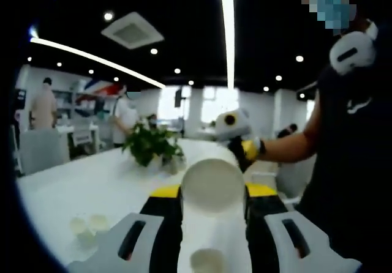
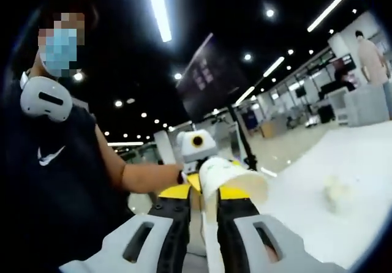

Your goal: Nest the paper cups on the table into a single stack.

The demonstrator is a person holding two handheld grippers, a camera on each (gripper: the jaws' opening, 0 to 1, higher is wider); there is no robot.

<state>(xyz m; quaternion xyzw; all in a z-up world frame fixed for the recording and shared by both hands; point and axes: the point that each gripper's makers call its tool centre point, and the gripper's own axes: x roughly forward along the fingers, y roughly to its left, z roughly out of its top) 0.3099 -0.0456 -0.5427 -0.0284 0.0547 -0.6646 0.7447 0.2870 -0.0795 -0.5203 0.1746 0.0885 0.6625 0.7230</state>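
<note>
Left gripper view: a white paper cup (image 1: 212,184), smooth and matte, sits clamped between the left tongs (image 1: 213,215), its round flat base facing the camera. The jaws are black w/ yellow pads, pressed on both sides of the cup, and pale grey plastic housings rise from the bottom of the frame. Below the held cup, another cup (image 1: 207,261) stands on the white table (image 1: 92,184), open rim up, between the jaws' lower ends. Two more small cups (image 1: 87,226) stand close together on the table at lower left, well apart from the tongs. A leafy green potted plant (image 1: 152,144) stands further back on the table. The right tongs (image 1: 240,139) show beyond the cup, held in the person's hand, grey head w/ yellow and black parts.

Right gripper view: the right tongs (image 2: 211,209) grip a white paper cup (image 2: 229,184) lying sideways, tapered body between the jaws, open rim pointing right. Same black jaws, yellow pads, grey housings. The left tongs (image 2: 197,145) show just behind it, at the end of the person's bare forearm. A blurry pale cup (image 2: 335,190) rests on the table (image 2: 355,157) at right, well apart.

The person (image 2: 55,163) wears a dark sleeveless top. Ceiling is dark w/ strip lights.
</note>
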